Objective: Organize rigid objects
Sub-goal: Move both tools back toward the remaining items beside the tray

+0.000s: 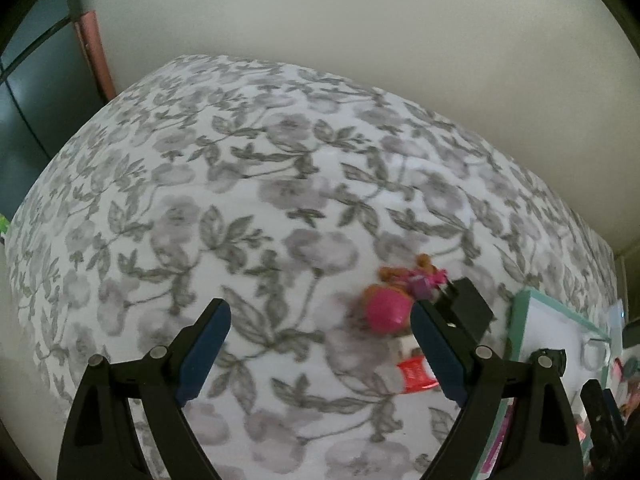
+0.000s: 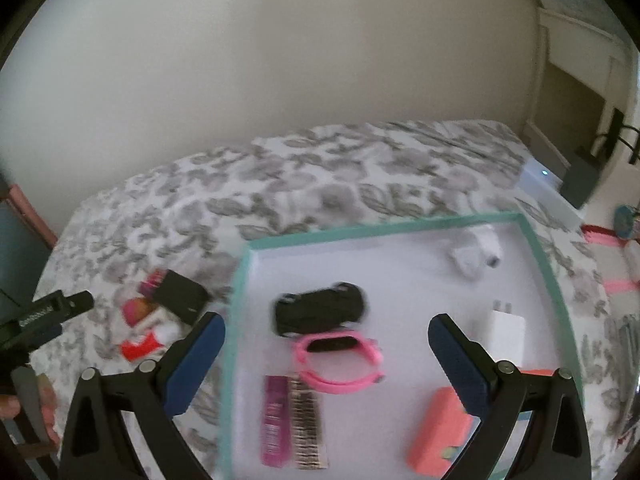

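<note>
A shallow teal-rimmed tray (image 2: pixel 548 268) with a white floor lies on a bed covered by a grey-and-white floral bedspread (image 2: pixel 320 184), holding a black toy car (image 2: pixel 320 312) near its middle, a pink wristband watch (image 2: pixel 340 364) touching the car's near side, a purple tube (image 2: pixel 274 420) and a strip of patterned nail stickers (image 2: pixel 308 424) side by side at the near edge, a coral-coloured case (image 2: pixel 438 432), a white plug adapter (image 2: pixel 506 330) and a small white object, too blurred to identify, in the far corner (image 2: pixel 476 256). Just outside the tray's left rim, on the bedspread, sits a loose cluster: a black box (image 2: pixel 182 292), a pink toy figure with brown parts (image 1: pixel 388 304) and a red-and-white packet (image 1: pixel 414 374). The right gripper (image 2: pixel 326 334) hangs over the tray with its jaws spread wide and nothing between the blue pads (image 2: pixel 460 364), the watch and car lying below the gap. The left gripper (image 1: pixel 320 326) is angled down at bare bedspread, its jaws also wide and holding nothing, with the pink toy just beside its right pad (image 1: pixel 436 352). A plain cream wall (image 2: pixel 280 60) rises behind the bed, and part of a hand (image 2: pixel 44 408) gripping the left tool shows at the edge of the right wrist view.
</note>
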The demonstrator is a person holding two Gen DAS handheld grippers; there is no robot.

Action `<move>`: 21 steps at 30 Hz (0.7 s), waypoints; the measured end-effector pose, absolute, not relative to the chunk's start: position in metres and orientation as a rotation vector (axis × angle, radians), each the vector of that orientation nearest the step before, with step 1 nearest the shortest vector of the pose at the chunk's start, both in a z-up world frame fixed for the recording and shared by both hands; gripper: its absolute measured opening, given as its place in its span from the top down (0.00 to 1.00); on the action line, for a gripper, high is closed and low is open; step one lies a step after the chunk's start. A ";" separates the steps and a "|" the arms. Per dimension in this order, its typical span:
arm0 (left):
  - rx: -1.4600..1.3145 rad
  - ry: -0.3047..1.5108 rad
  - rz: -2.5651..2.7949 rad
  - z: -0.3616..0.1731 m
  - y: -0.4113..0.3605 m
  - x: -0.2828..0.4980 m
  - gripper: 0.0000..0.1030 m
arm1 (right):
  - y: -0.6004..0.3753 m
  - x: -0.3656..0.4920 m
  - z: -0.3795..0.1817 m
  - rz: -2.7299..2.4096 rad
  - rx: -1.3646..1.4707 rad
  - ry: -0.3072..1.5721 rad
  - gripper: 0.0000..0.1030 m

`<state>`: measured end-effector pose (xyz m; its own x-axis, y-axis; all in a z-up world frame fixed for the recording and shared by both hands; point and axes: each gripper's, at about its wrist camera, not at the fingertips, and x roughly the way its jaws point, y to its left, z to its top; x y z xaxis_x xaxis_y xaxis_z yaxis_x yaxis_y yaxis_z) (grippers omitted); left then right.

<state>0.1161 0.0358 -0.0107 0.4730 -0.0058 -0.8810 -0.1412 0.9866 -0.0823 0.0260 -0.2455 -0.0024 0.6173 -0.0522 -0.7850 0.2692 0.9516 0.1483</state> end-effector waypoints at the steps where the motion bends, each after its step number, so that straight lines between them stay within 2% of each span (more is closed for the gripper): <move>1: -0.155 1.078 0.088 -0.011 0.041 0.117 0.11 | -0.240 0.028 -0.002 -0.176 0.262 0.889 0.00; 12: -0.187 1.189 0.103 -0.043 0.067 0.124 0.11 | -0.158 0.057 -0.022 -0.005 0.145 0.943 0.00; 21: -0.199 1.268 0.085 -0.072 0.068 0.130 0.11 | -0.127 0.072 -0.044 0.055 0.113 0.994 0.00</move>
